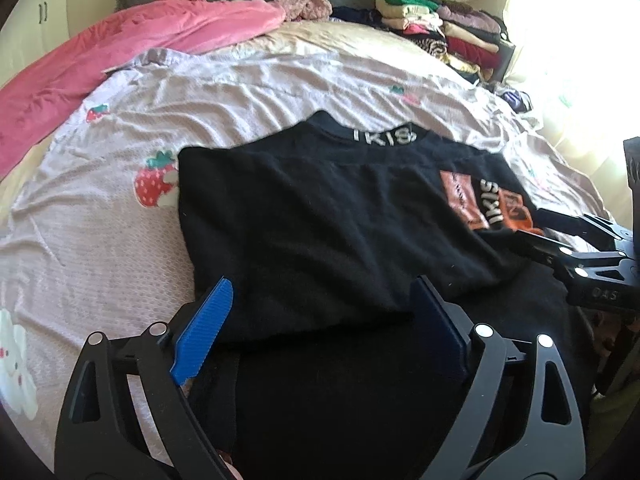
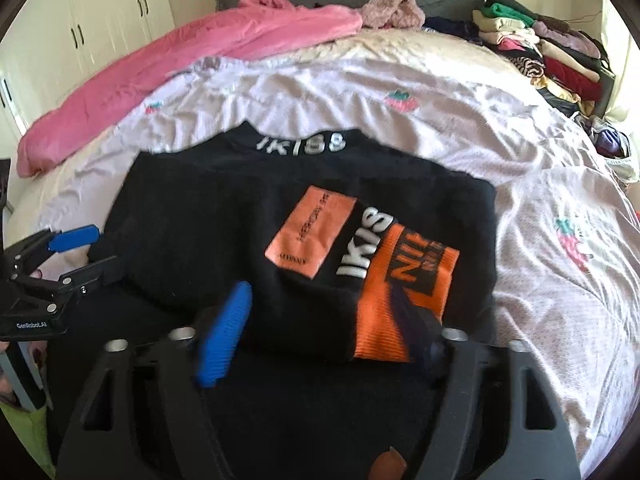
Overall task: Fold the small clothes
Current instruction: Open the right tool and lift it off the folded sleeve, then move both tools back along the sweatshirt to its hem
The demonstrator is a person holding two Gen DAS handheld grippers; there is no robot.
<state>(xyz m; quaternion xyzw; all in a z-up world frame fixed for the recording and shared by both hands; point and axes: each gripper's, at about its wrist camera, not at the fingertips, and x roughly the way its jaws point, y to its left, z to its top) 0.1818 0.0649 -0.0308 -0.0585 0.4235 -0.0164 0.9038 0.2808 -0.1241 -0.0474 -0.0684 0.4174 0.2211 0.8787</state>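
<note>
In the left wrist view, the left claw [image 1: 322, 308] fills the bottom of the frame with its blue fingers [image 1: 204, 340] spread wide apart; nothing is pinched between them. The folded edge of a black garment [image 1: 320, 220] lies in the gap beneath the fingers, in the centre of the frame, on a pale bedspread [image 1: 240, 92] printed with strawberries. White lettering runs along its collar at the upper middle, and an orange patch shows at its right side. The right claw [image 1: 532, 226] reaches in from the right edge, near that patch, its black fingers apart. A pink blanket [image 1: 120, 56] lies across the upper left, and a stack of folded clothes [image 1: 440, 32] sits at the upper right.

In the right wrist view, the right claw [image 2: 324, 320] stands at the bottom, blurred, fingers wide apart and gripping nothing, over the near edge of the black garment [image 2: 200, 220] in mid-frame. The orange patches and white lettering lie centre right. The left claw [image 2: 92, 252] enters at the left edge, its jaws apart, at the garment's left side. White cupboards [image 2: 100, 12] stand at the upper left behind the bed.
</note>
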